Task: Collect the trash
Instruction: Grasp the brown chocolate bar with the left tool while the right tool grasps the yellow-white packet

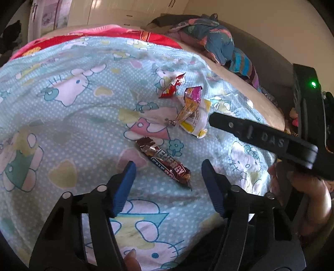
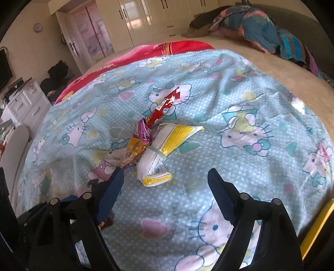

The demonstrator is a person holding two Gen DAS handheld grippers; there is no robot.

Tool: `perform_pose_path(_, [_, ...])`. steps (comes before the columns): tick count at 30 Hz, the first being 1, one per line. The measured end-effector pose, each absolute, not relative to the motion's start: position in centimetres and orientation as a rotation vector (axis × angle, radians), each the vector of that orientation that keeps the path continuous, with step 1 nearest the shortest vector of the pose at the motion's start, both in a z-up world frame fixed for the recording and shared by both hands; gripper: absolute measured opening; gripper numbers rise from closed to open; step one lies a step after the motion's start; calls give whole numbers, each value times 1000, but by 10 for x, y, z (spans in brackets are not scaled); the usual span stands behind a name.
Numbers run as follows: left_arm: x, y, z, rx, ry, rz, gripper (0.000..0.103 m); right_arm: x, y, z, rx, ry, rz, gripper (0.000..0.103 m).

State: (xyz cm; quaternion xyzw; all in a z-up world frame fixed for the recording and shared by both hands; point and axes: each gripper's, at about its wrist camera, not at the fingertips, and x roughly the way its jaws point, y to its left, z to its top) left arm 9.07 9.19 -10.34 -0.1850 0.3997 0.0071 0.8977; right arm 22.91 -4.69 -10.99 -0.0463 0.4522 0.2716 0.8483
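A brown energy-bar wrapper (image 1: 165, 162) lies slantwise on the light-blue cartoon-cat sheet (image 1: 73, 129). My left gripper (image 1: 168, 164) straddles it, jaws open, pads clear of it on both sides. Beyond it lie a red wrapper (image 1: 172, 87), a pink-and-orange wrapper (image 1: 191, 102) and a white-and-yellow packet (image 1: 198, 123). In the right wrist view my right gripper (image 2: 165, 174) stands open around the near end of the white-and-yellow packet (image 2: 162, 150), not touching it. The pink-and-orange wrapper (image 2: 139, 139) and red wrapper (image 2: 165, 106) lie just behind. One black finger of the right gripper (image 1: 261, 137) reaches in from the right.
A red blanket (image 2: 167, 47) lies beyond the sheet and a heap of clothes (image 2: 256, 29) at the back right of the bed. A white dresser (image 2: 25, 102) and wardrobes (image 2: 150, 16) stand past the bed. A person's hand (image 1: 313, 198) holds the right gripper.
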Motion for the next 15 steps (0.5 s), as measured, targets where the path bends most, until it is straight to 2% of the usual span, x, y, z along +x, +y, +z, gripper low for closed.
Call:
perform_pose_path(12, [93,93,-113,-411,856,-16,32,253,-26,-134,-90,1047,617,63])
perform_pose_path(15, [94,94,-115,-420,865,-22,28,256,-26,-139,-65,1070,650,47])
